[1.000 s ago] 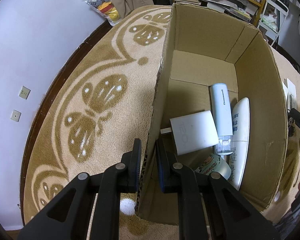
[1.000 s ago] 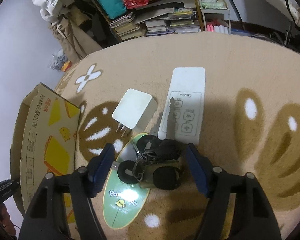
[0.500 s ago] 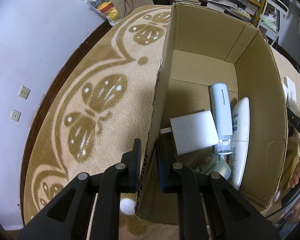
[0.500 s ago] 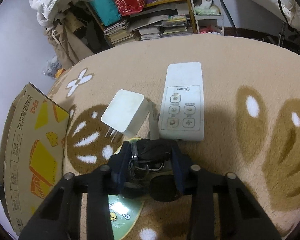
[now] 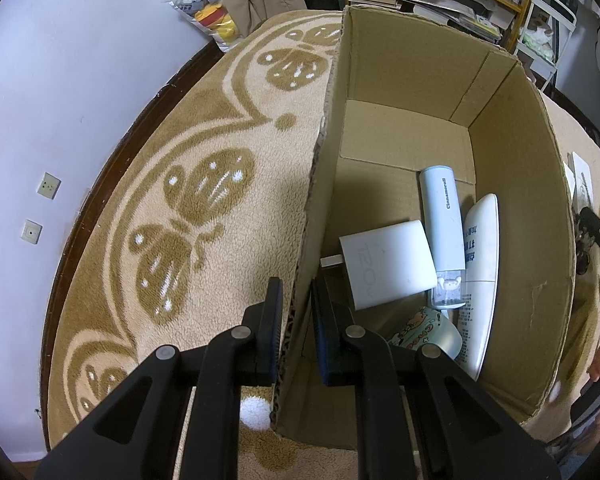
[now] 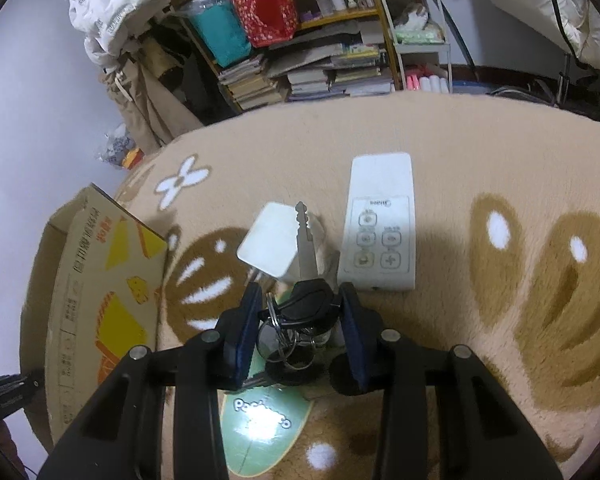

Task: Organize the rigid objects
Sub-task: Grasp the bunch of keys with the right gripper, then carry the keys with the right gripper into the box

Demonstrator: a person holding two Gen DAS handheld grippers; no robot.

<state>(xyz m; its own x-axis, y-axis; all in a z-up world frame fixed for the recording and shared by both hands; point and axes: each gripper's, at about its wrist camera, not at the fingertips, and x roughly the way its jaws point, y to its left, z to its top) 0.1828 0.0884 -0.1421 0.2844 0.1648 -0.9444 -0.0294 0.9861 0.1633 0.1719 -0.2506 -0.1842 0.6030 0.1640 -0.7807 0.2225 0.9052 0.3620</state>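
My left gripper [image 5: 296, 316] is shut on the near left wall of the open cardboard box [image 5: 324, 168]. Inside the box lie a white charger [image 5: 386, 264], a pale blue tube [image 5: 442, 220], a white remote [image 5: 480, 264] and a small printed item [image 5: 424, 332]. My right gripper [image 6: 300, 316] is shut on a bunch of keys [image 6: 306, 304] with a black head, lifted off the rug, one key blade pointing forward. Under it lies a green oval card [image 6: 264, 424]. A white charger [image 6: 274, 246] and a white remote [image 6: 382, 224] lie on the rug just ahead.
The box shows at the left of the right wrist view [image 6: 96, 300], about a hand's width from the keys. Beige rug with brown patterns [image 6: 480, 184] covers the floor. Bookshelves and stacked books [image 6: 320, 68] stand beyond the rug. A purple wall [image 5: 60, 80] runs at the left.
My right gripper closed on the bunch of keys and raised it off the rug; the key blade now points forward. My left gripper has kept its hold on the box wall.
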